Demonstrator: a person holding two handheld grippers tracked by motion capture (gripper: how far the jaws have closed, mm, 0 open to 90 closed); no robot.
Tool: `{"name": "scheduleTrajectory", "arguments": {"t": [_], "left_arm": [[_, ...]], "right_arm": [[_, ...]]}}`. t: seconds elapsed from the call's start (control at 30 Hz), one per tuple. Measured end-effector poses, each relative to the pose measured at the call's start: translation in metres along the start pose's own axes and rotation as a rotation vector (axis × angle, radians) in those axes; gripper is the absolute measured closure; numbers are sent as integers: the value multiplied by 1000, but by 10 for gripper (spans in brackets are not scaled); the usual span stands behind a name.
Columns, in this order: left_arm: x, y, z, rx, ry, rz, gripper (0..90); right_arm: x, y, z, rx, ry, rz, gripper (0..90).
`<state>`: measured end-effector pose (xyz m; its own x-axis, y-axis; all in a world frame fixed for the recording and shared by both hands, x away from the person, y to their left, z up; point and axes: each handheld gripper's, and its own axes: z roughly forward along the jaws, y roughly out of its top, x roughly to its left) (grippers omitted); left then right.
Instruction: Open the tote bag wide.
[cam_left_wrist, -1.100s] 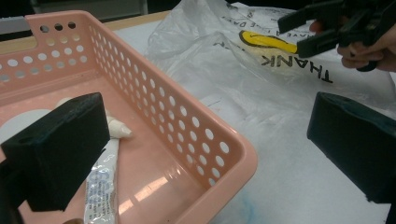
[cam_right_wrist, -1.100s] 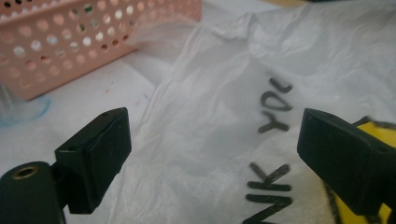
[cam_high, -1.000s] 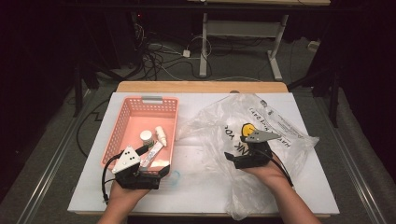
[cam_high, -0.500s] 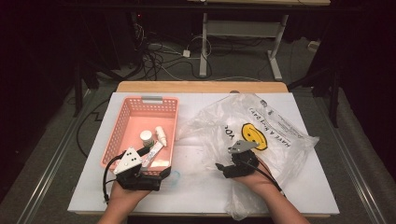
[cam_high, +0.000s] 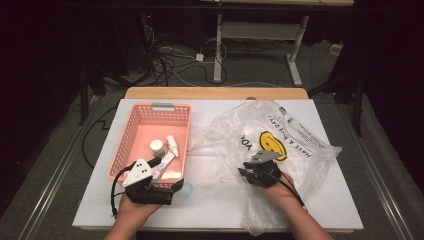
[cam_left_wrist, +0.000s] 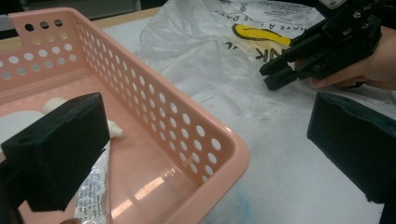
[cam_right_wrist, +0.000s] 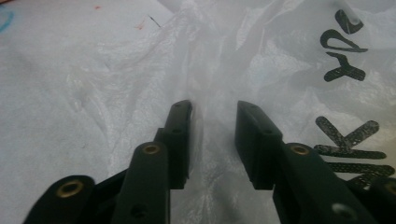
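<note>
Right tongs (cam_right_wrist: 212, 140) closing astride crinkled clear plastic bag (cam_right_wrist: 140, 60) fold.

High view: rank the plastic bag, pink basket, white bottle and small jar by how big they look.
1. plastic bag
2. pink basket
3. white bottle and small jar: they look about alike, too close to rank.
</note>
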<state>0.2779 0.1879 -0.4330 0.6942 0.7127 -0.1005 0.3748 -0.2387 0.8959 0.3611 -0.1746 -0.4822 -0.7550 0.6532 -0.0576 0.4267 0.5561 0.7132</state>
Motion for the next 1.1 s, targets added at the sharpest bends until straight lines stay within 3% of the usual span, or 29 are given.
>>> {"name": "scheduleTrajectory", "arguments": {"t": [0.27, 0.53, 0.7, 1.1], "left_arm": [[1, 0, 0, -1, 0, -13, 0], [1, 0, 2, 3, -3, -15, 0], [0, 0, 1, 3, -4, -14, 0], [1, 0, 1, 0, -9, -14, 0]], "right_arm": [[1, -1, 1, -4, 29, -2, 810], [-2, -1, 1, -8, 32, 38, 883], [-4, -2, 0, -22, 9, 51, 900], [-22, -8, -11, -89, -56, 146, 900]]}}
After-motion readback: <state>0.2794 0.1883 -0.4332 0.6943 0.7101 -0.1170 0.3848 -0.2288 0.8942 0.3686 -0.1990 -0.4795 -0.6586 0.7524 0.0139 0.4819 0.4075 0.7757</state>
